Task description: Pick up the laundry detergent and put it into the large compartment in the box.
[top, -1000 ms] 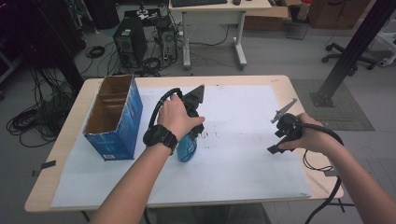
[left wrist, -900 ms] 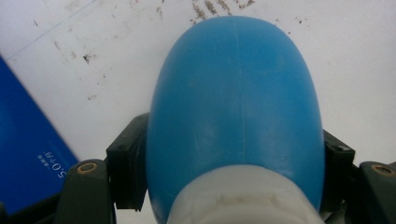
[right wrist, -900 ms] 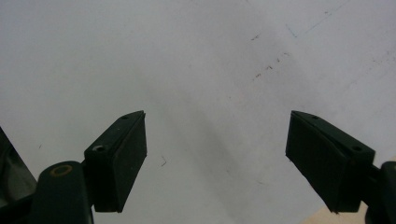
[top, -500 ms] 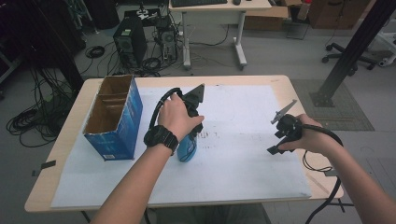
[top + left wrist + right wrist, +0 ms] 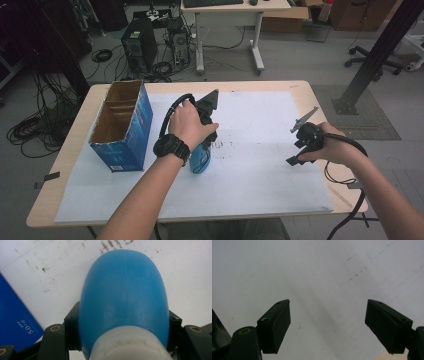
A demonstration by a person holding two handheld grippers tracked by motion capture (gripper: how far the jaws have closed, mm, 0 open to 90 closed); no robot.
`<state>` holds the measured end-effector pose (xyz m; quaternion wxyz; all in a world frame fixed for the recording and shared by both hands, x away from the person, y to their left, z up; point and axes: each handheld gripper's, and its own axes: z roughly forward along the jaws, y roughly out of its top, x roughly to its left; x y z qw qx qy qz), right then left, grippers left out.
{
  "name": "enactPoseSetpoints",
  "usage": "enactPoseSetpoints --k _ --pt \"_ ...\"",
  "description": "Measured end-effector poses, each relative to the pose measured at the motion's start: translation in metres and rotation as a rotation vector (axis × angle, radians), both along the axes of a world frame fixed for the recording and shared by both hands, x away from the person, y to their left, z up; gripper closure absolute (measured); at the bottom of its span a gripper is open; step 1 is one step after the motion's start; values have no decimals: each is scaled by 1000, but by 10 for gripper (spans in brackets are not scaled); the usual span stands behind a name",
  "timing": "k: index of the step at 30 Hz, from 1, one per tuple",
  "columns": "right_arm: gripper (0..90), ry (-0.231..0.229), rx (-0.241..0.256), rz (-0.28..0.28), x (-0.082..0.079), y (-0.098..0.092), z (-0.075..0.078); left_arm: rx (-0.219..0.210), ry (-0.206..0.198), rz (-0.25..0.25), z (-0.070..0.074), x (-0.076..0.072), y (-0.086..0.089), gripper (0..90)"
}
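While the left gripper [image 5: 200, 150] clamps a blue bottle [image 5: 123, 293] between its two black jaws, the bottle's rounded body points away from the jaws toward the stained white paper sheet [image 5: 260, 125] that covers the wooden table [image 5: 305, 90]. In the high view the bottle's blue end [image 5: 200, 160] touches the sheet just below the left hand [image 5: 187, 125]. A blue cardboard box [image 5: 120, 125], open at the top, stands just beside that gripper on its left, near the bottle but apart from it. The right gripper [image 5: 327, 322] is well apart to the right, its jaws spread wide over bare paper with nothing between them. The right hand [image 5: 330, 147] holds it near the table's right edge.
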<state>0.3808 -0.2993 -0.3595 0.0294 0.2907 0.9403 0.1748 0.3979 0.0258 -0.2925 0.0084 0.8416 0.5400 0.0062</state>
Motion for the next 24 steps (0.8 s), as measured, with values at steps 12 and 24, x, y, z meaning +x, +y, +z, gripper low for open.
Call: enactPoseSetpoints --k 12,24 --pt "207 -6 3 -4 -1 -3 2 4 18 -3 4 -1 -3 371" --pt "207 -6 4 0 -1 -3 2 7 23 -2 16 0 -1 372"
